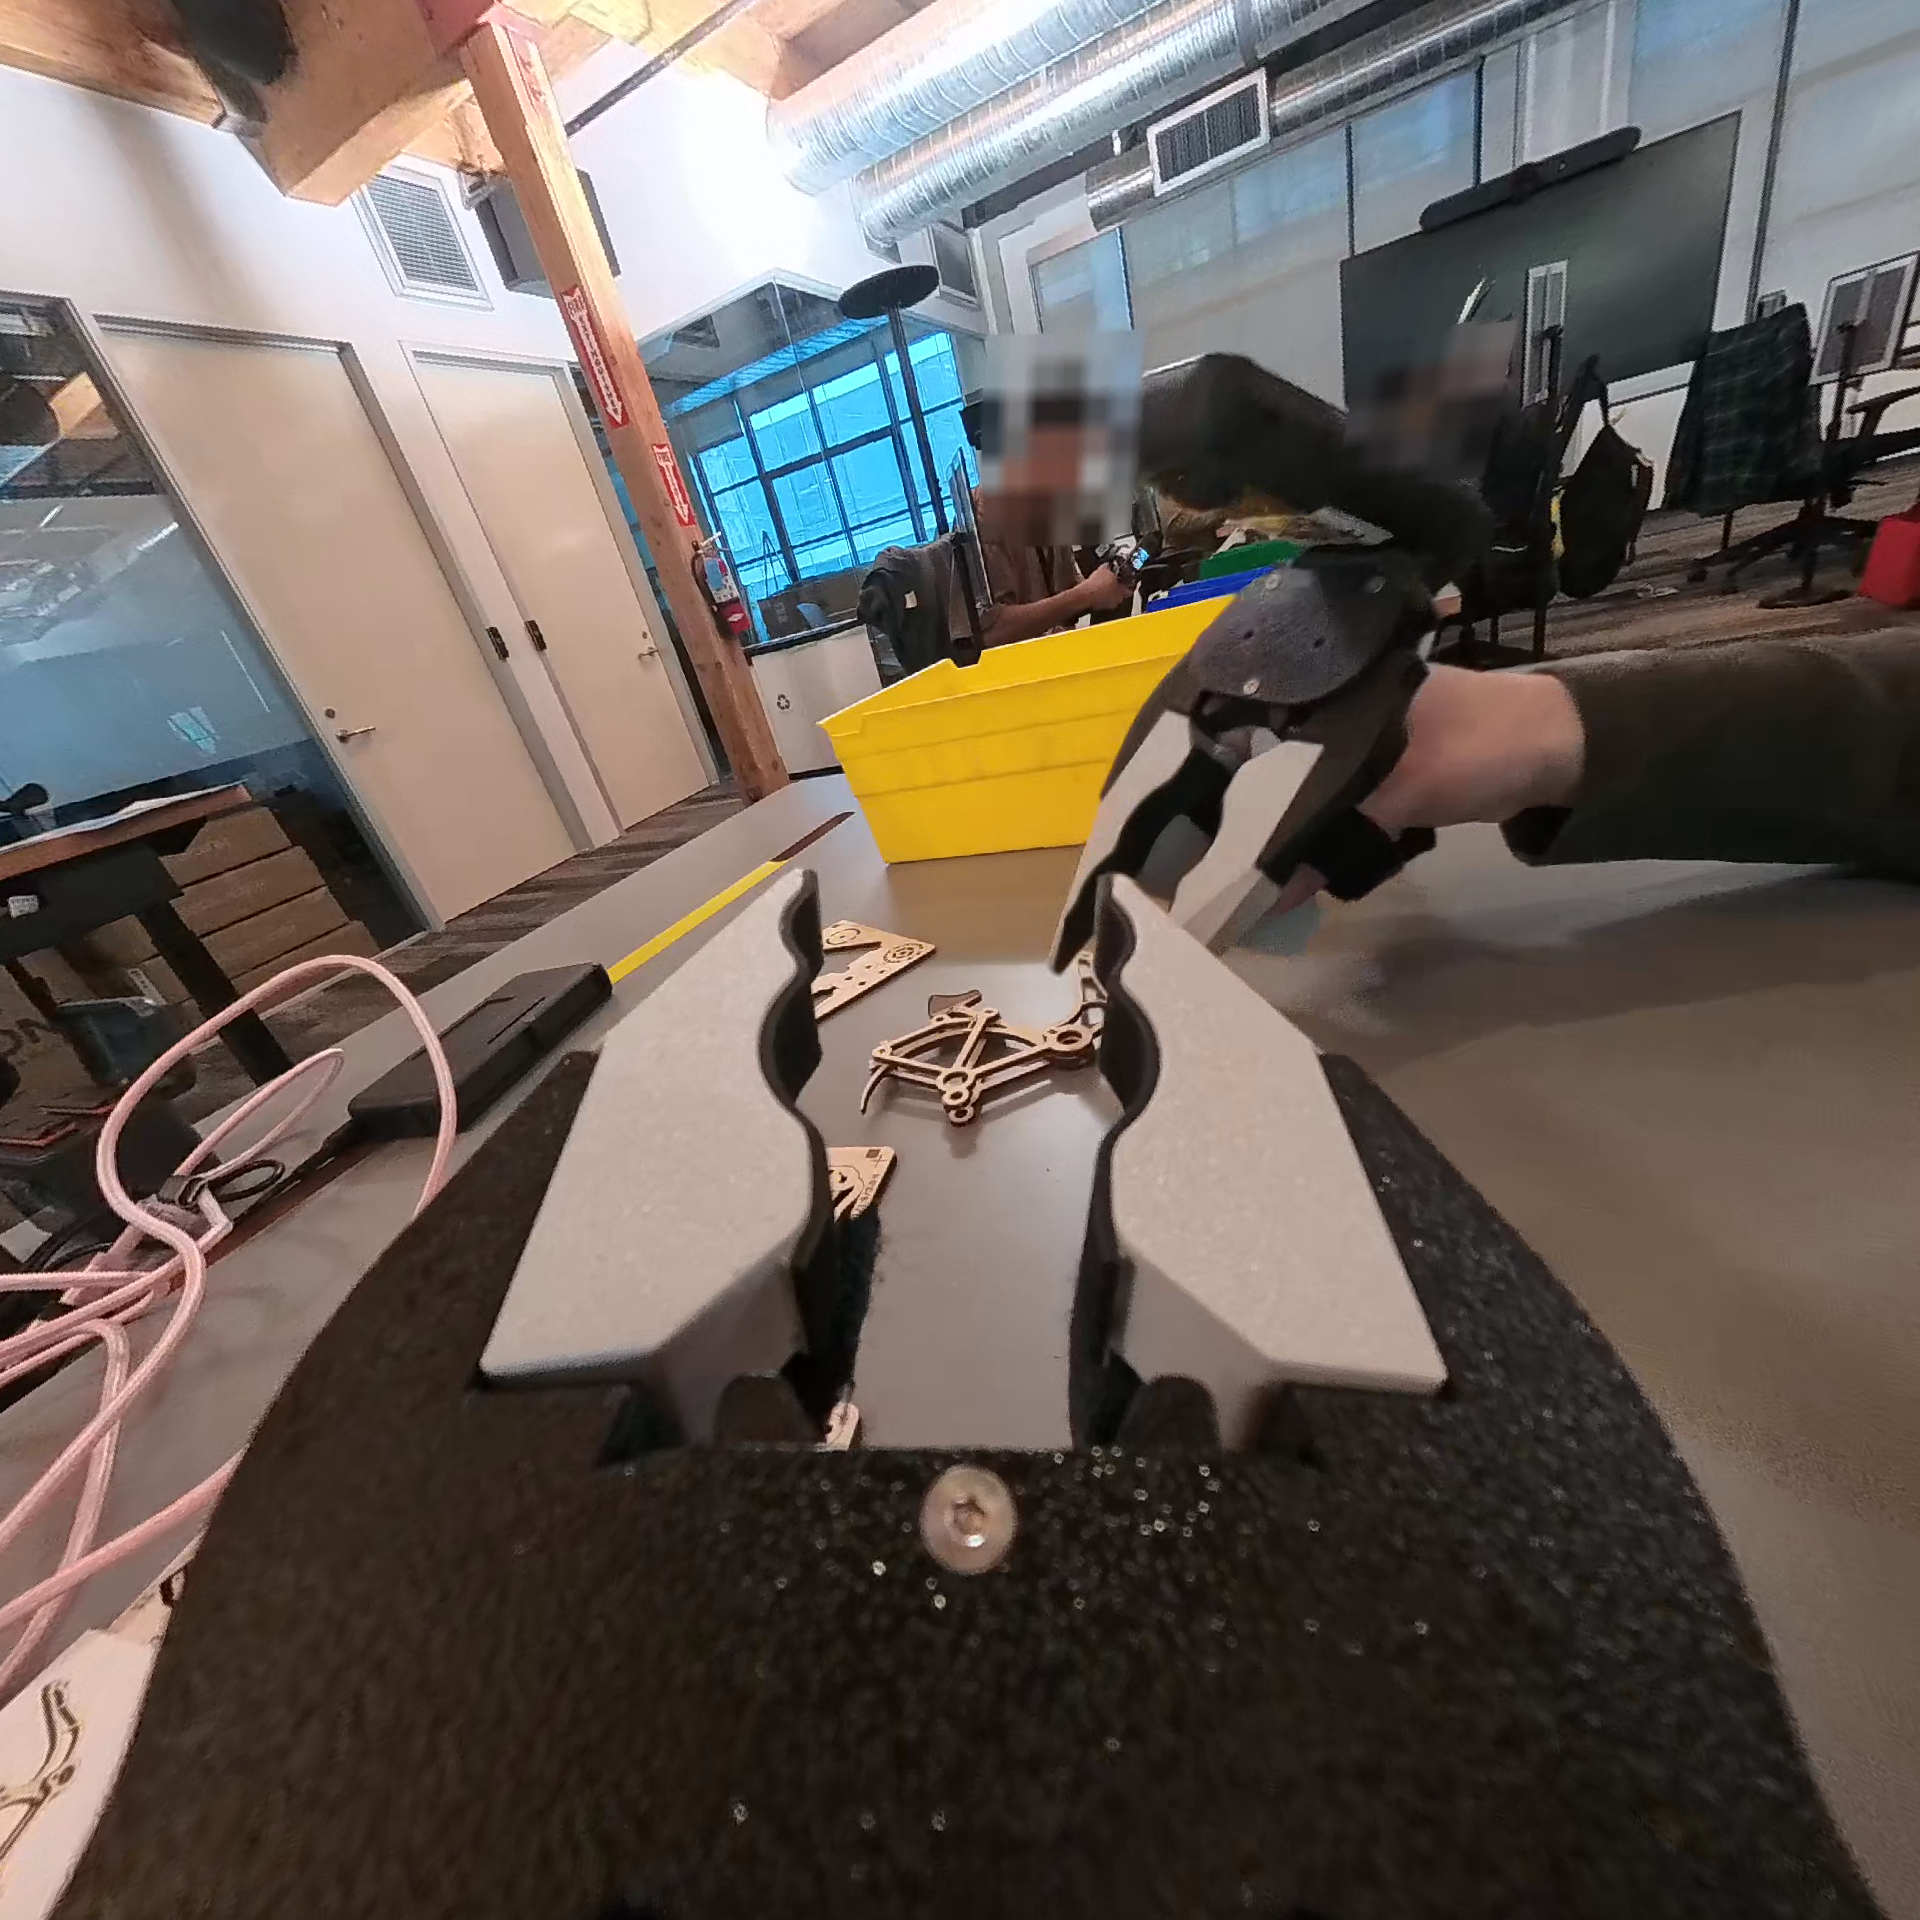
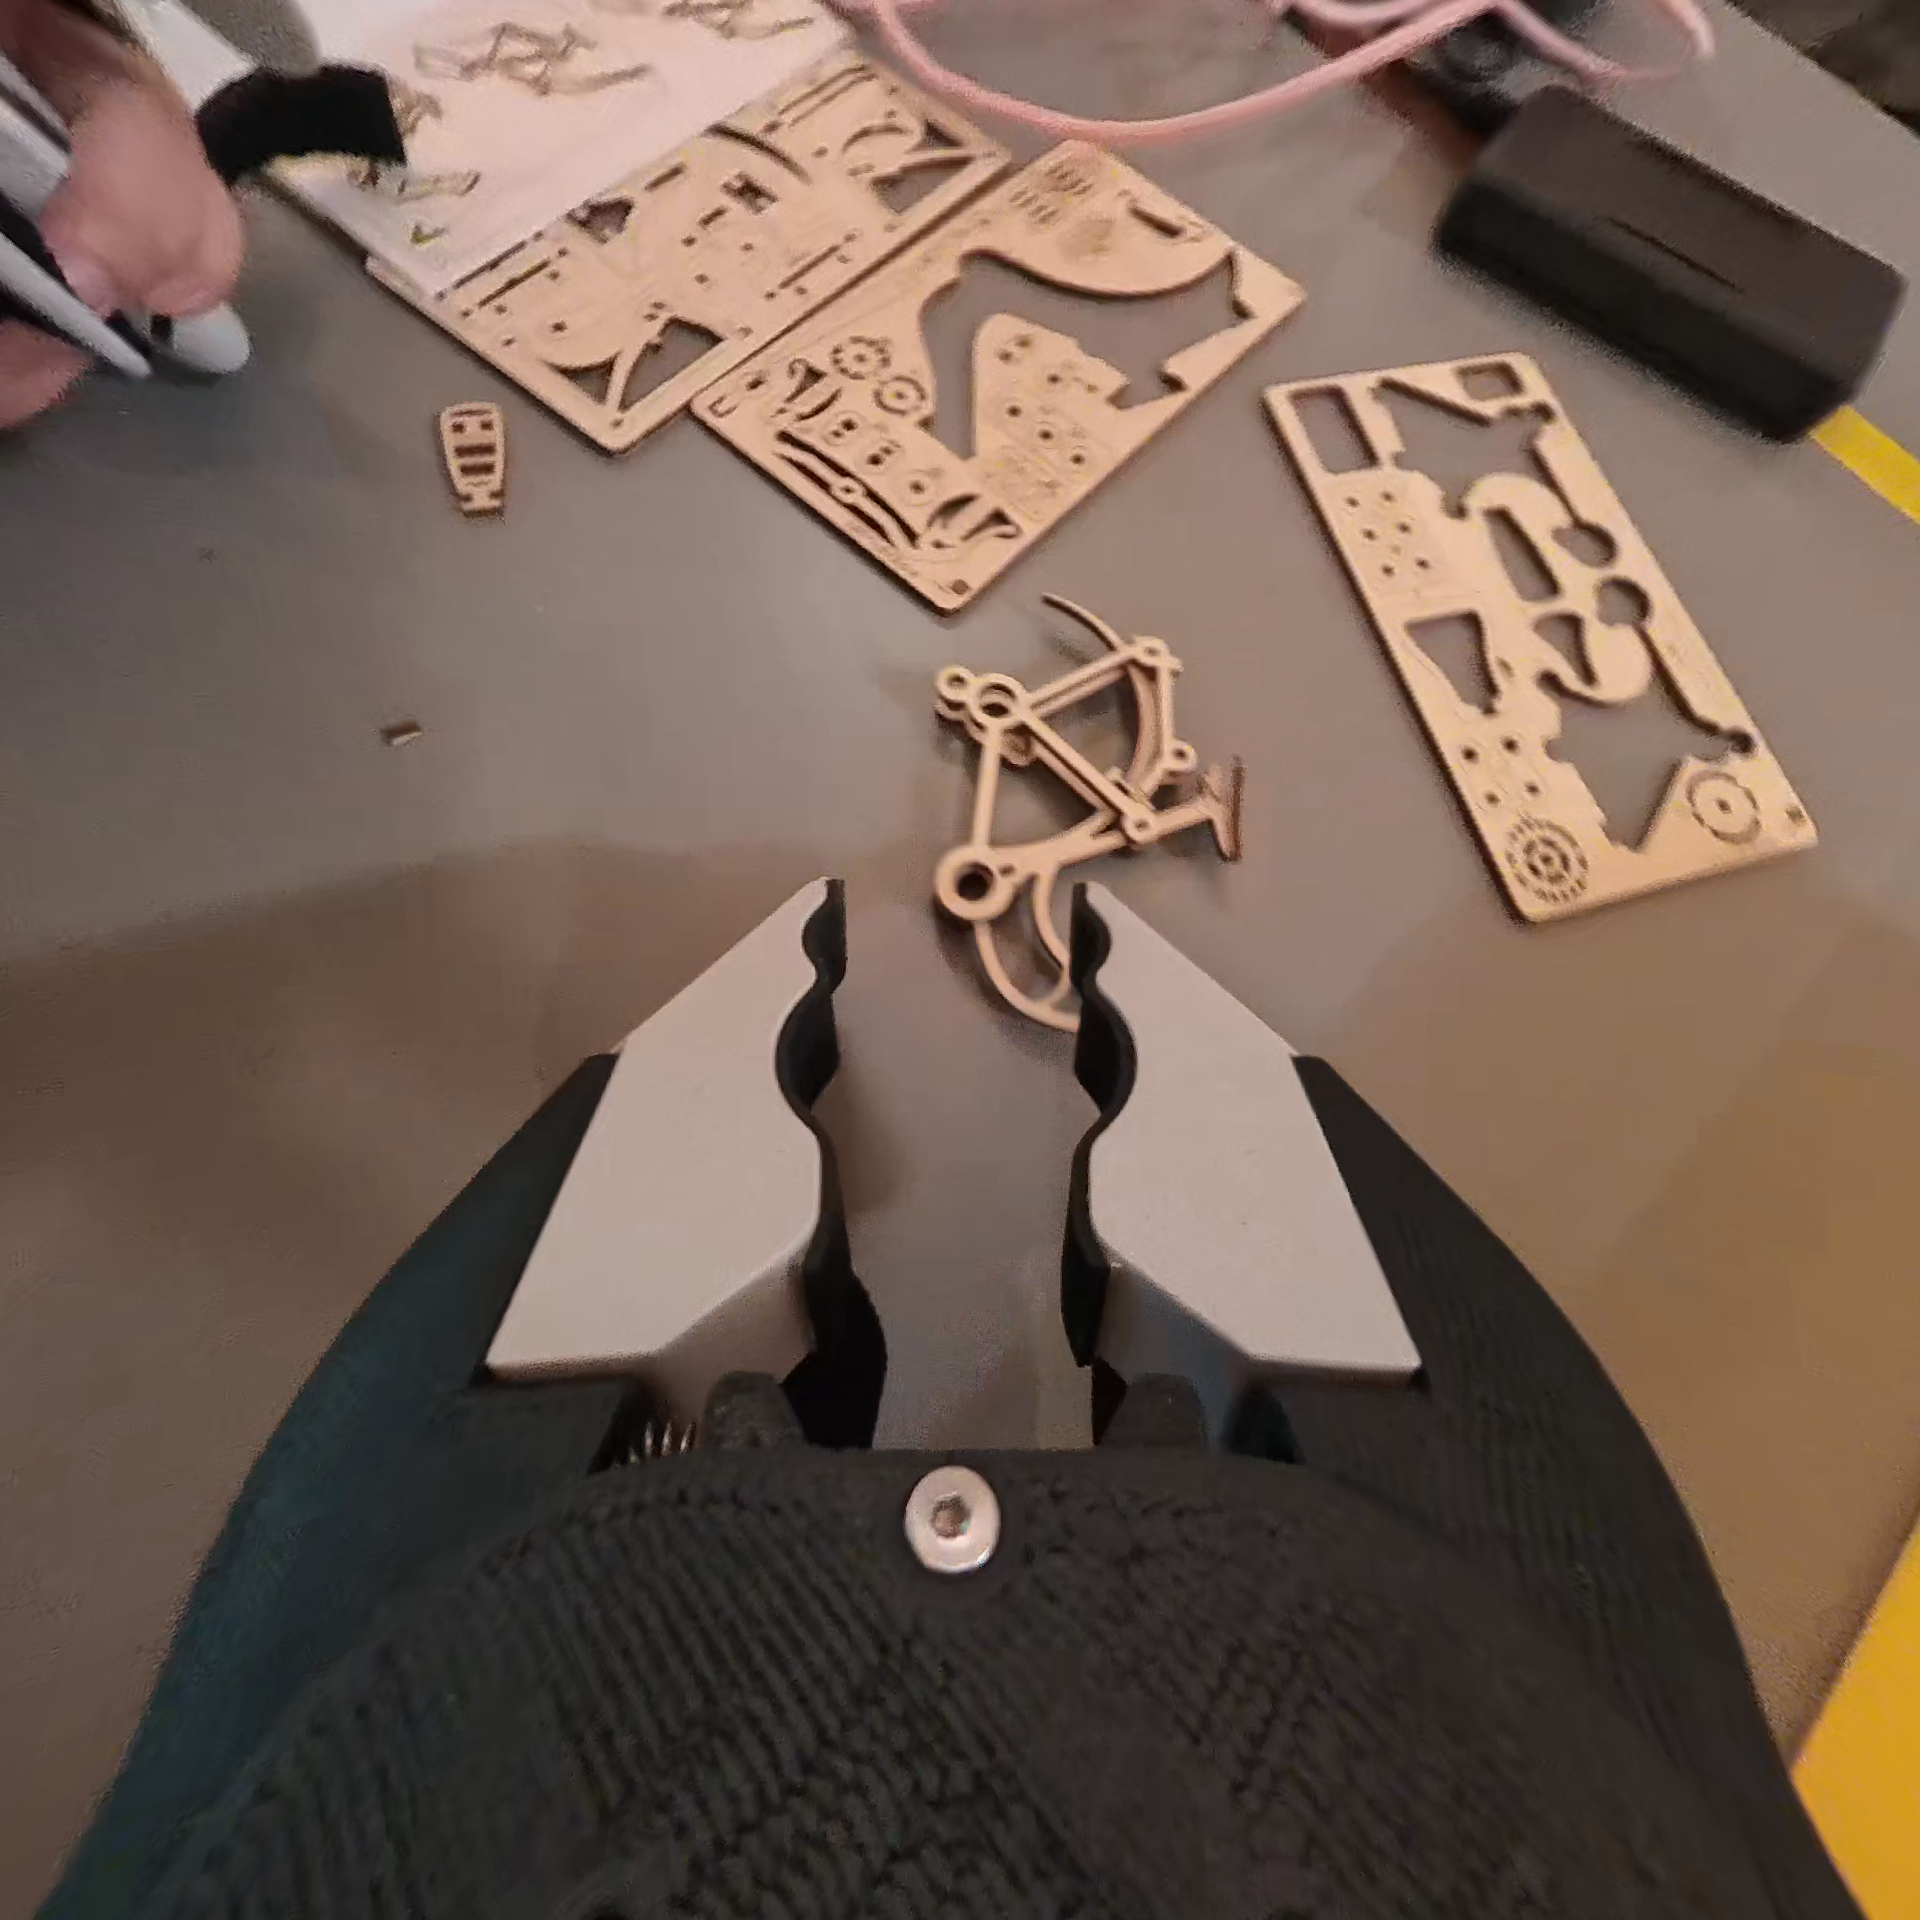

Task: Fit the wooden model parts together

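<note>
Upper left of right wrist view: blurred hand (image 2: 94, 223), cut by the edge. Top edge: paper sheet (image 2: 499, 94) smeared, cropped. Left wrist view: small wooden piece (image 1: 864, 1176) half hidden behind a finger; lower-left paper corner (image 1: 52, 1756) cut off

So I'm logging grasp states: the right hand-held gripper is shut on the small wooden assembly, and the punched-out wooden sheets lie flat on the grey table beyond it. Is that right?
Not quite. The right hand-held gripper is open and holds nothing; the small wooden assembly lies on the grey table just past its fingertips, as the right wrist view shows. The punched-out wooden sheets do lie flat beyond it.
</note>
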`<state>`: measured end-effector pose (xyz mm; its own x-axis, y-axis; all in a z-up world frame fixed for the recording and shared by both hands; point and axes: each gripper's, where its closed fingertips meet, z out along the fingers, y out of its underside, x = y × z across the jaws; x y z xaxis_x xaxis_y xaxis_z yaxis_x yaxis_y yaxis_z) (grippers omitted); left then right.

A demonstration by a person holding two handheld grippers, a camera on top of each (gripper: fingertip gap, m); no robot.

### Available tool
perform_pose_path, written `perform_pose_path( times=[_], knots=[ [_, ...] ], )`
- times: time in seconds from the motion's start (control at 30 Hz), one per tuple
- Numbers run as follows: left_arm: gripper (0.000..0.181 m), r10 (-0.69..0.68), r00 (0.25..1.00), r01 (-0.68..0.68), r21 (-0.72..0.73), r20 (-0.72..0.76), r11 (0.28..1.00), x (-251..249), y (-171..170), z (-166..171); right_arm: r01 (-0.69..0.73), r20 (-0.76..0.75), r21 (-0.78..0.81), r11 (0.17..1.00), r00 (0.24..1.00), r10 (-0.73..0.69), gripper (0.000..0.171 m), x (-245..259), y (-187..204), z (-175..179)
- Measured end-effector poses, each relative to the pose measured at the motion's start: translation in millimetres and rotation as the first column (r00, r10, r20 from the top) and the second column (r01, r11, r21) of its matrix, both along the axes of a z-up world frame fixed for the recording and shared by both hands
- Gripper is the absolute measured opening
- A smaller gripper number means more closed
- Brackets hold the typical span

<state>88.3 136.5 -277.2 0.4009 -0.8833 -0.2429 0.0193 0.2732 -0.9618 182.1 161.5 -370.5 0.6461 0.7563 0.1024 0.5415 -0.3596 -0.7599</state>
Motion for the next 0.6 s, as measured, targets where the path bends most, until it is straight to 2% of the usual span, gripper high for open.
perform_pose_path(
  times=[0.17,0.43,0.6],
  knots=[
    [0.049,-0.001,1.0,0.001,0.001,0.0,1.0,0,0,0,-0.02,0.113,-0.04,0.999,0.993,0.024,0.034,-17,13,-11],
    [0.049,-0.003,1.0,0.003,0.01,-0.006,1.0,0,-1,0,-0.048,0.185,-0.129,0.99,0.98,0.072,0.017,-22,21,-22],
    [0.048,-0.006,1.0,0.006,0.012,-0.008,1.0,1,-1,-1,-0.283,0.262,-0.122,0.951,0.915,0.306,0.008,-29,-1,-23]
  ],
)
